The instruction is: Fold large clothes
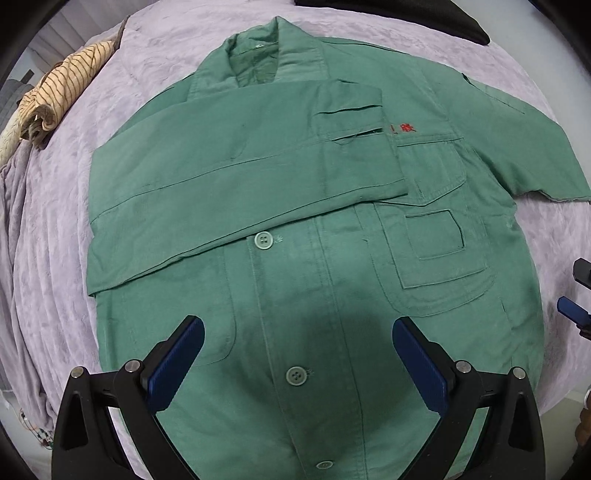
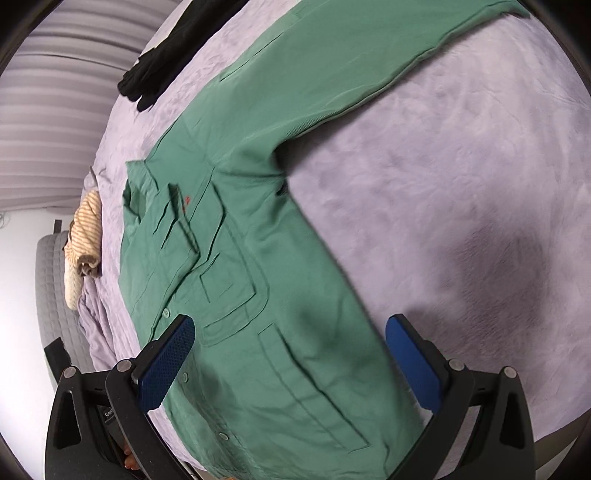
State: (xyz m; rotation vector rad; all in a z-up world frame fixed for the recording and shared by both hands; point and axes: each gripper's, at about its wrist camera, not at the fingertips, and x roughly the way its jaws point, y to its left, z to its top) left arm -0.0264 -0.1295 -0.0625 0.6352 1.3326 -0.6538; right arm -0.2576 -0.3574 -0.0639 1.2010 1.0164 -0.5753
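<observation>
A green button-up work jacket (image 1: pixel 295 258) lies front up on a lilac blanket (image 1: pixel 55 229), collar at the far end. Its left sleeve (image 1: pixel 221 173) is folded across the chest. The other sleeve (image 2: pixel 351 74) stretches straight out over the blanket. My left gripper (image 1: pixel 297 339) hovers open above the button placket near the hem, nothing between its blue pads (image 1: pixel 177 362). My right gripper (image 2: pixel 290 339) is open over the jacket's (image 2: pixel 258 295) right side near the lower pocket; it also shows in the left wrist view as the right gripper (image 1: pixel 576 295) at the edge.
A striped beige cloth (image 1: pixel 59 92) lies bunched at the blanket's far left. A black garment (image 1: pixel 406 14) lies beyond the collar. A grey quilted headboard or sofa (image 2: pixel 55 288) stands past the bed's left side. Bare blanket (image 2: pixel 461 184) spreads right of the jacket.
</observation>
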